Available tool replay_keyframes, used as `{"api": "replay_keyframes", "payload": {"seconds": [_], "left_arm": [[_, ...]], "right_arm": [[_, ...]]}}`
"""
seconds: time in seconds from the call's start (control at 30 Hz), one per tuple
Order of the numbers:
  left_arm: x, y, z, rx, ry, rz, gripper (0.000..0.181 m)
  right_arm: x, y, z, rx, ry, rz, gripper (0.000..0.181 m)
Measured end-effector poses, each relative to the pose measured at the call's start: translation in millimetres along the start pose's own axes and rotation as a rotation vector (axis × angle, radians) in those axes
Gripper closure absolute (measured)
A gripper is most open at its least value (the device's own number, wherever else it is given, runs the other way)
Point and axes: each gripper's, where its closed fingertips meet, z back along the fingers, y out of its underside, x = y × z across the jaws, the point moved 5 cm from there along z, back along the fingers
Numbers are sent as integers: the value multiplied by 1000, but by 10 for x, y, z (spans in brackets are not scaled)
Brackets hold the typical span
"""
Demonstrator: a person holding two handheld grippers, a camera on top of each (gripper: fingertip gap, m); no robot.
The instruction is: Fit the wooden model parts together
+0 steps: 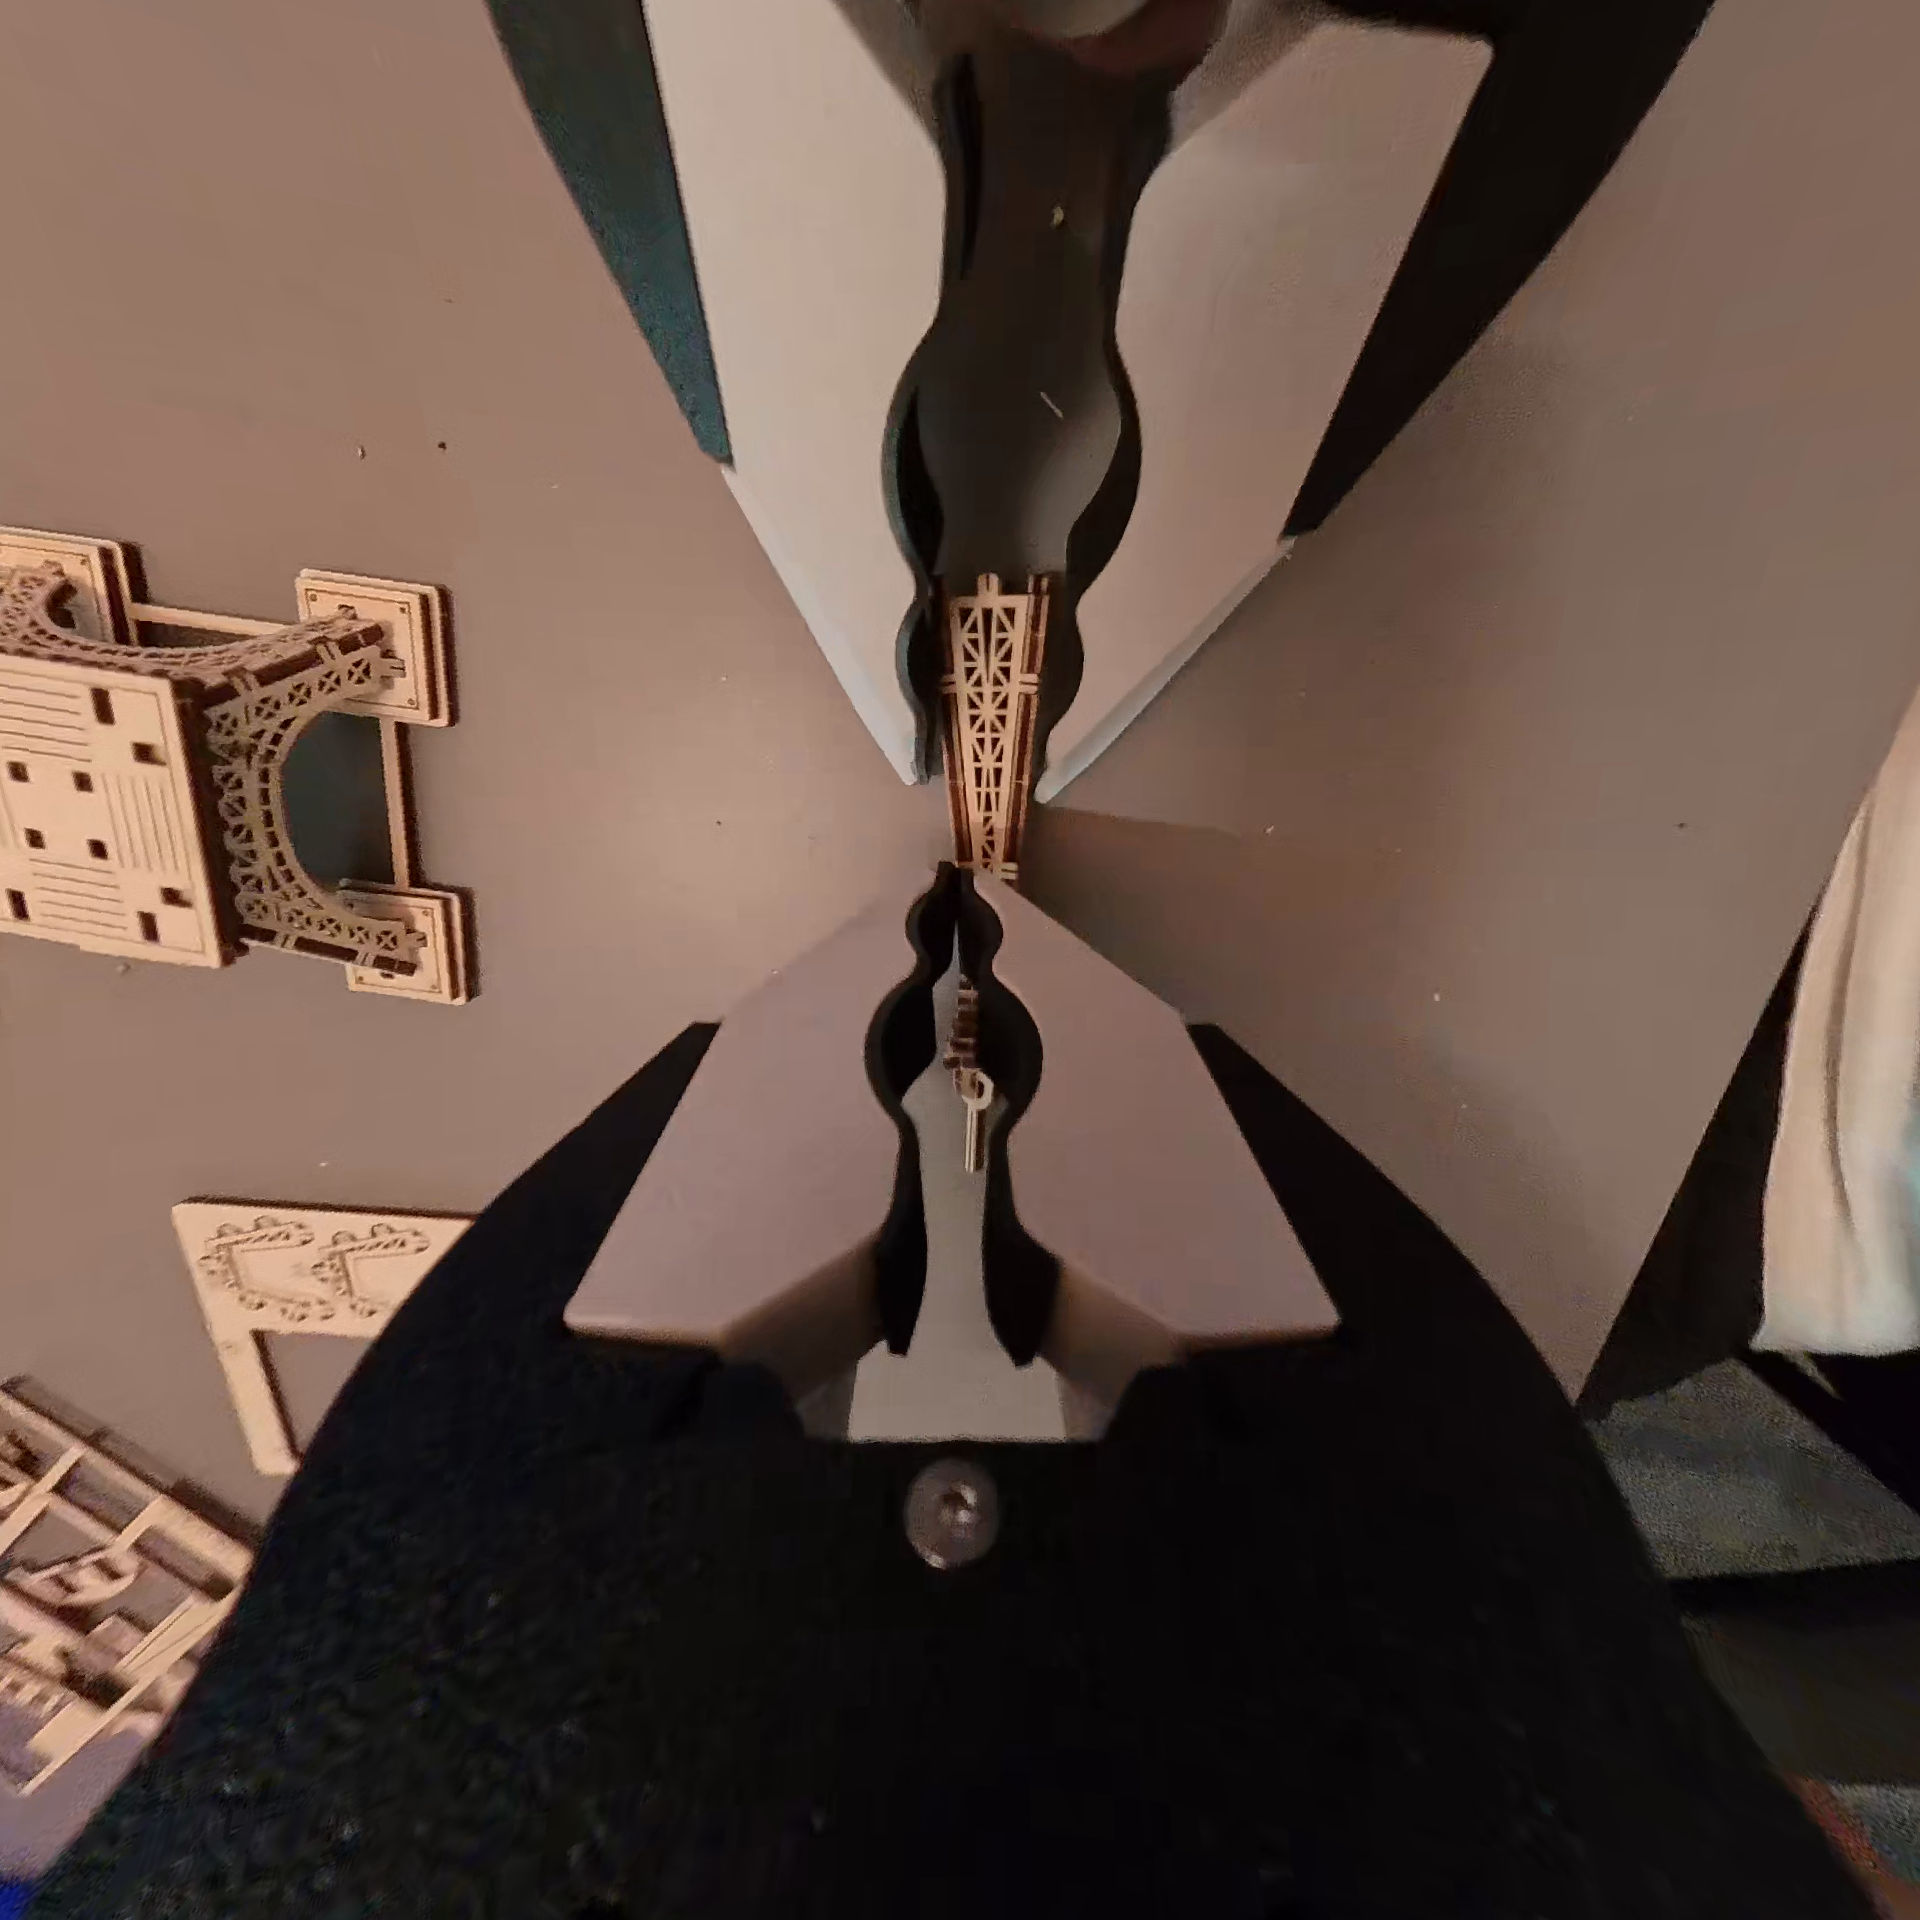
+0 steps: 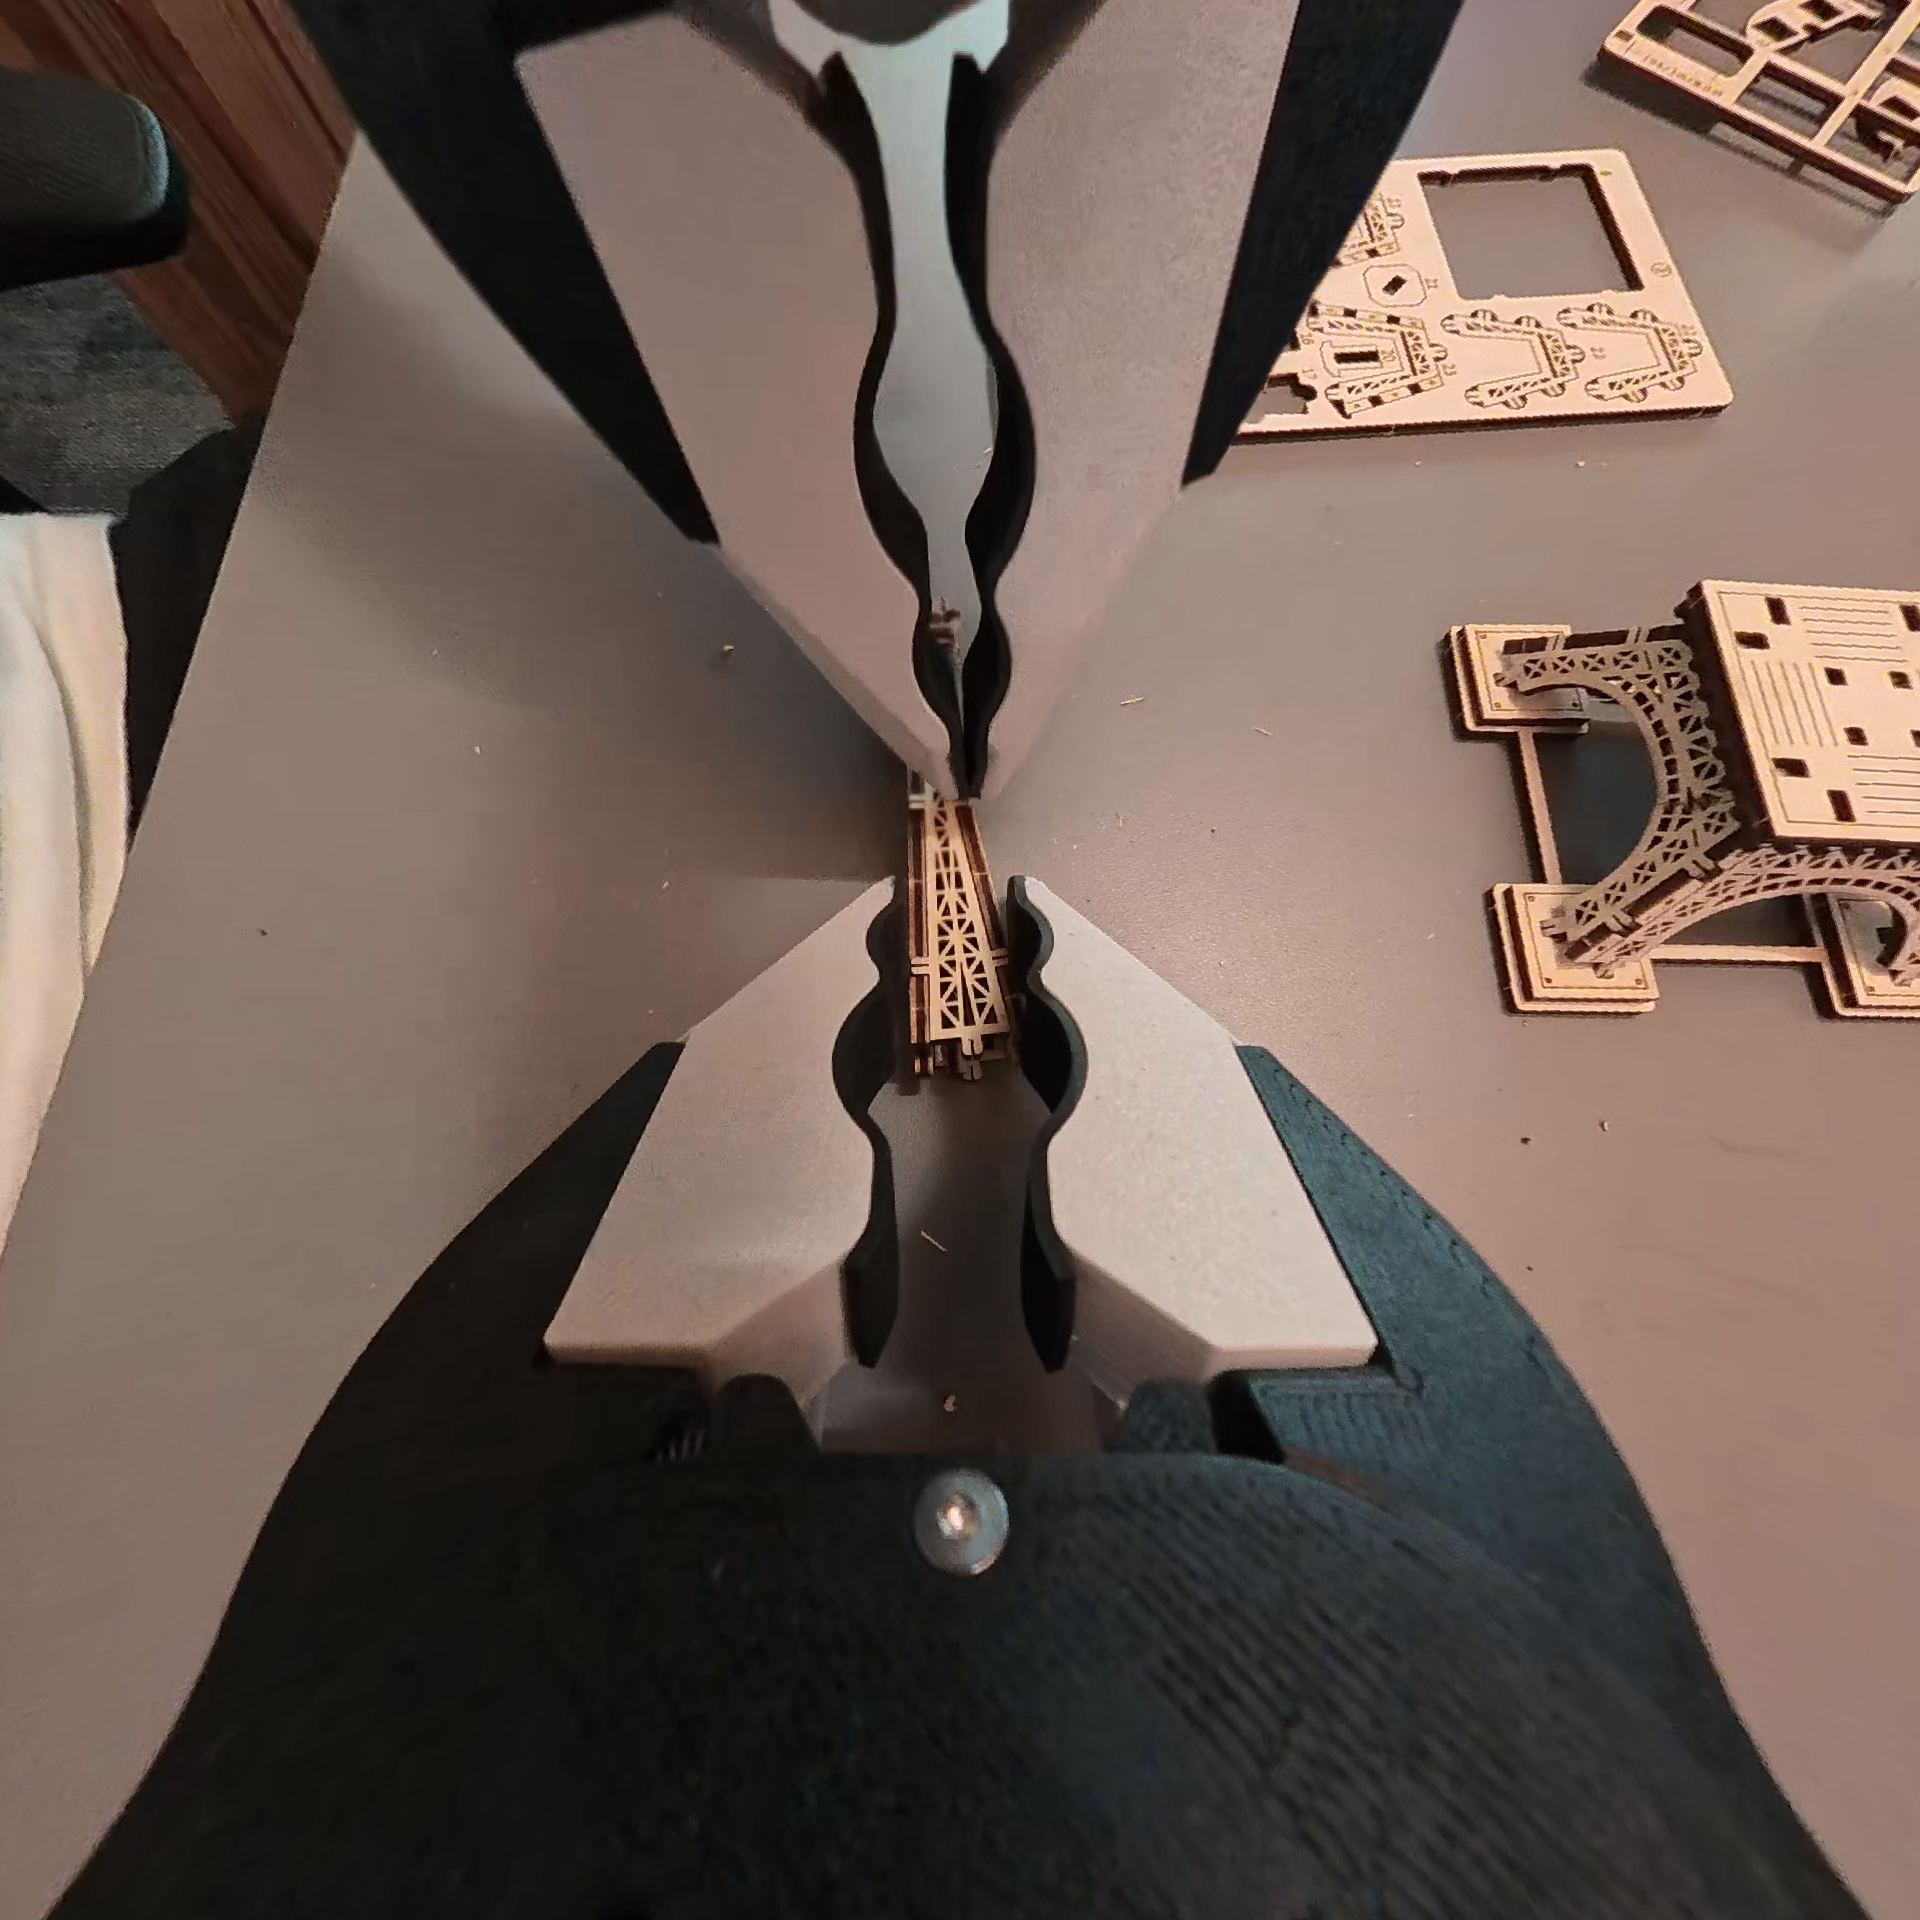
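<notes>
My right gripper [image 2: 954,894] is shut on a tapered wooden lattice tower section [image 2: 956,956], held above the grey table [image 2: 520,935]. My left gripper [image 1: 958,878] is shut on a small thin wooden spire piece [image 1: 971,1101]. The two grippers face each other tip to tip. The section's narrow end [image 1: 987,831] reaches the left gripper's tips. The right gripper [image 1: 982,790] shows from the top of the left wrist view, the left gripper [image 2: 966,784] from the top of the right wrist view. Whether the two pieces are joined is hidden by the fingertips.
The assembled arched tower base [image 1: 208,769] stands on the table [image 1: 623,520], also in the right wrist view [image 2: 1766,790]. Flat punched wooden sheets [image 2: 1507,312] [image 2: 1766,83] lie beyond it. White cloth [image 2: 52,779] and a chair armrest [image 2: 83,177] lie past the table's edge. The grippers are tip to tip, or close to it.
</notes>
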Motion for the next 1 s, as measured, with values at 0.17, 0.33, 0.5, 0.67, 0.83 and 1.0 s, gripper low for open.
{"api": "replay_keyframes", "payload": {"seconds": [0.17, 0.33, 0.5, 0.67, 0.83, 1.0], "left_arm": [[7, 4, -2, -33, 9, 14, 181], [62, 50, 41, -168, 10, 74, 181], [74, -89, 148, -286, 34, 50, 181], [54, -222, 33, -260, 75, -7, 181], [45, -248, -42, -230, 86, -5, 181], [16, -271, -38, -176, 49, -9, 181]], "right_arm": [[24, 10, 21, -1, 8, 23, 159], [-50, 168, 205, 4, 79, 2, 133], [-68, 148, 269, -47, 30, -45, 141], [-18, 185, 207, 10, 3, -13, 154], [-41, 186, 195, 16, 11, -21, 161], [-40, 185, 192, 16, 9, -17, 161]]}}
